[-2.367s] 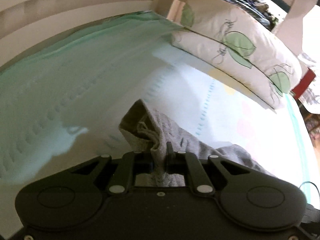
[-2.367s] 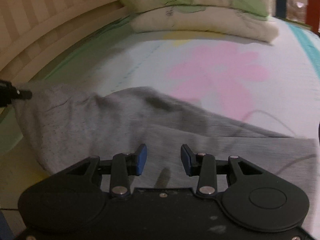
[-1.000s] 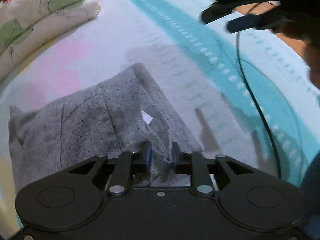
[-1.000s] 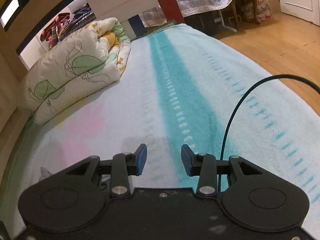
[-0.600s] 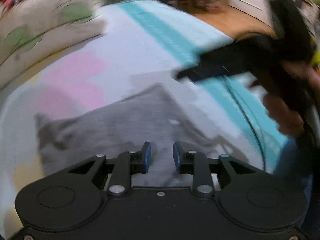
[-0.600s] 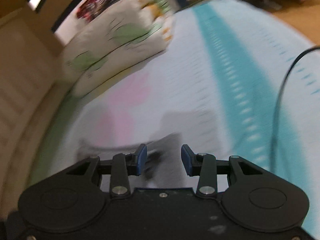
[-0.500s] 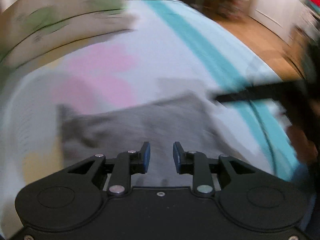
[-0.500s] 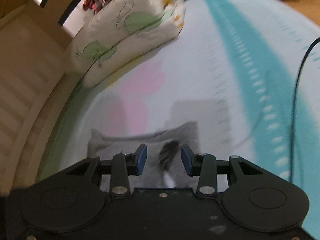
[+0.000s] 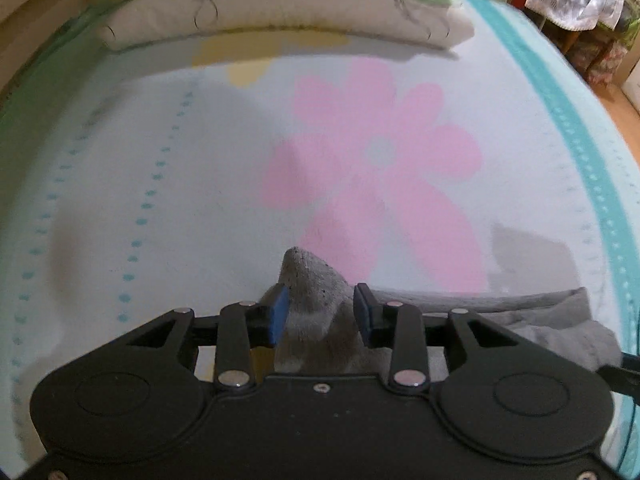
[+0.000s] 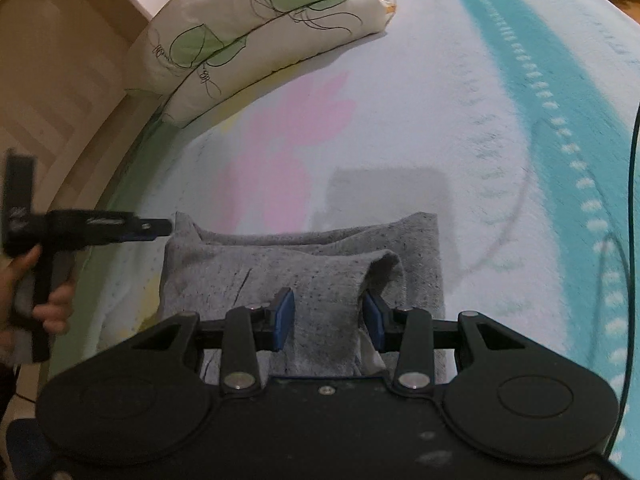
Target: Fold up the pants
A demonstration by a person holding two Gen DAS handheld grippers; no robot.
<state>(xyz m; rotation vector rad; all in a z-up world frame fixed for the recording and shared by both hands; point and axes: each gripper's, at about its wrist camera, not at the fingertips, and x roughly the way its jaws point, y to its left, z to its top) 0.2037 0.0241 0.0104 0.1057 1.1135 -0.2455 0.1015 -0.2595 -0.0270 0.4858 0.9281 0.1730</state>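
The grey pants [image 10: 280, 268] lie folded into a small stack on the bed, seen from above in the right wrist view. My right gripper [image 10: 329, 314] is open, its jaws either side of a raised fold of the top layer. My left gripper [image 9: 320, 310] is open with a pointed corner of the grey pants [image 9: 308, 280] standing between its jaws. In the right wrist view the left gripper [image 10: 156, 227] reaches in from the left, its tip at the stack's far left corner.
The bed sheet [image 9: 160, 160] is pale with a pink flower print [image 9: 380, 152] and a teal stripe [image 10: 532, 40]. A rolled leaf-print duvet [image 10: 260, 20] lies at the head. A black cable [image 10: 630, 200] runs along the right. The wooden bed frame [image 10: 60, 80] is on the left.
My left gripper let go of the pants' drawstring edge, opened and swung to the stack's other corner. My right gripper swung back from the empty sheet onto the folded pants.
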